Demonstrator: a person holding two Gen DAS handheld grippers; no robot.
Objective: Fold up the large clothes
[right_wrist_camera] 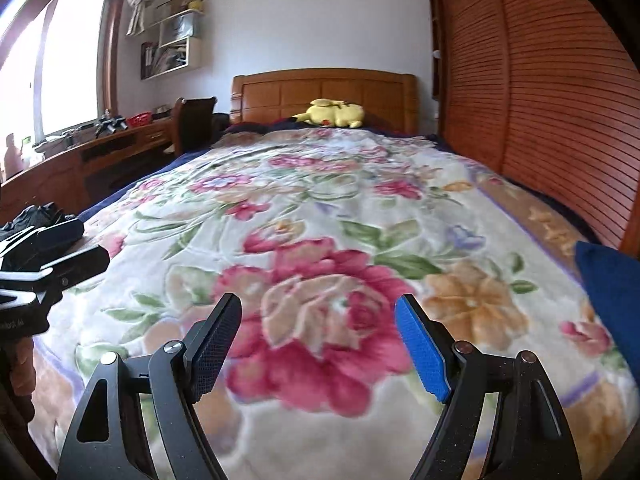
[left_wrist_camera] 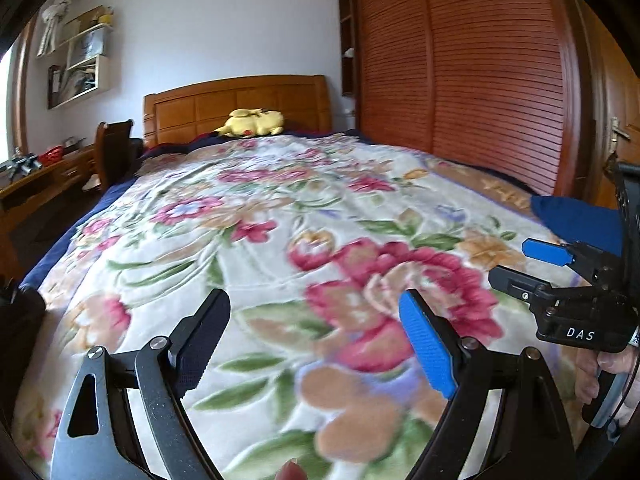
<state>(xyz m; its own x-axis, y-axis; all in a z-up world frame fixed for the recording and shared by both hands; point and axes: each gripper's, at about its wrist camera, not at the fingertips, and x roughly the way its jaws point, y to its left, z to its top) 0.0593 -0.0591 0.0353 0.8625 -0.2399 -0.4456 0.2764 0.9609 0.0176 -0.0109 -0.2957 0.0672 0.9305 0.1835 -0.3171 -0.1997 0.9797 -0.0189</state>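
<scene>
Over the bed, in the left wrist view, the left tongs (left_wrist_camera: 314, 334) are seen spread wide with nothing between the pads, above a floral blanket (left_wrist_camera: 280, 220). The right tongs (left_wrist_camera: 516, 262) are seen at the right edge, likewise open and empty, with a blue garment (left_wrist_camera: 576, 222) lying behind them on the blanket's right border. A yellow plush toy (left_wrist_camera: 256, 122) is seen by the headboard (left_wrist_camera: 240, 100).

From the right wrist view, the right tongs (right_wrist_camera: 318, 338) are shown wide apart and empty over the floral blanket (right_wrist_camera: 320, 200). The blue garment (right_wrist_camera: 612, 292) is seen at the right edge, and part of the left tongs (right_wrist_camera: 60, 260) at the left.
</scene>
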